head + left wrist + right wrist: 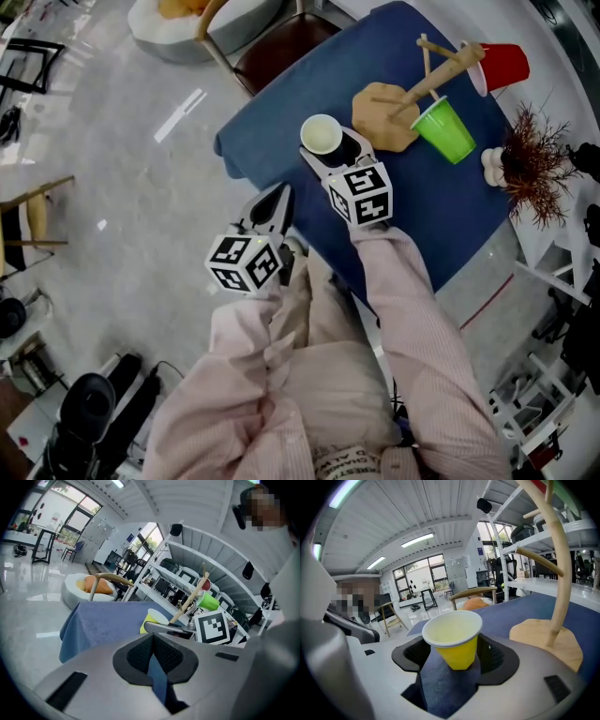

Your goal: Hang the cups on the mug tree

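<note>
Mug tree [380, 117] is showing bare pale wood, smooth and matt. Tablecloth [450, 216] is reading as blue matt cloth. Yellow cup [457, 651] is looking like thin paper. Green cup [446, 131] and red cup [504, 66] are shining like plastic. Right gripper [454, 641] shell is looking matt grey plastic, with black mesh-textured pads [414, 652]. Floor [131, 187] is gleaming, polished.

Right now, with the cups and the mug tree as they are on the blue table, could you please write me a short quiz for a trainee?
1. True or false: the green cup hangs on the mug tree.
2. Which cup stands between the jaws of the right gripper? A red, B yellow, C green.
3. How many cups hang on the tree?
Key: 1 true. 2 B, the yellow cup. 3 two, the green cup and the red cup.
</note>
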Action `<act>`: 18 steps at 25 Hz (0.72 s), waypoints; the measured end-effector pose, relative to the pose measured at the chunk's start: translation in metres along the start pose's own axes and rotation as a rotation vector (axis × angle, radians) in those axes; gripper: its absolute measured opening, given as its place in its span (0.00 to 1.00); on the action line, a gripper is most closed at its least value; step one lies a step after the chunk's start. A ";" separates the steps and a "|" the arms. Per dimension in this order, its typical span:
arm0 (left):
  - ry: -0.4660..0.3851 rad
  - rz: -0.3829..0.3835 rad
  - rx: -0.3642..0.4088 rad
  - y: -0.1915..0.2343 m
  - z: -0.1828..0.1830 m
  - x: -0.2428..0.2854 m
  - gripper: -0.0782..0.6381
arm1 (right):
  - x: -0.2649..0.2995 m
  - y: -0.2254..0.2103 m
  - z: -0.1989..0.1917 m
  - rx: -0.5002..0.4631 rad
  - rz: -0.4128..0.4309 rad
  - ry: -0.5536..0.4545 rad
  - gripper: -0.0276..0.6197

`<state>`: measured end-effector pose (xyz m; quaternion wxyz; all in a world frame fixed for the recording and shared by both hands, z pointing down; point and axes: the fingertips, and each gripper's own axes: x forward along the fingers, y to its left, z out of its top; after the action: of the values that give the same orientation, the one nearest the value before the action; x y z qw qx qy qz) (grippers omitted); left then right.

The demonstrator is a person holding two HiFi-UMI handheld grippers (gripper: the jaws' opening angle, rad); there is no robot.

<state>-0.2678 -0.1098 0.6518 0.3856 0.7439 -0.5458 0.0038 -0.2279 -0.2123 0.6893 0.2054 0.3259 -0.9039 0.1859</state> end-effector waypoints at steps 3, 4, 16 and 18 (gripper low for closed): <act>-0.002 0.001 -0.003 0.000 0.000 0.001 0.11 | 0.000 -0.001 0.000 0.011 -0.002 -0.002 0.51; -0.004 0.001 -0.003 0.000 0.001 0.000 0.11 | 0.000 -0.001 0.000 0.017 -0.002 -0.004 0.51; -0.053 0.020 0.010 -0.013 0.025 -0.028 0.11 | -0.027 0.019 0.029 0.174 0.031 -0.050 0.51; -0.055 0.019 0.021 -0.012 0.029 -0.032 0.11 | -0.032 0.022 0.039 0.198 0.035 -0.065 0.51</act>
<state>-0.2830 -0.0996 0.6106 0.3624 0.7425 -0.5633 -0.0073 -0.2296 -0.1987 0.6365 0.1394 0.3347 -0.8928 0.2674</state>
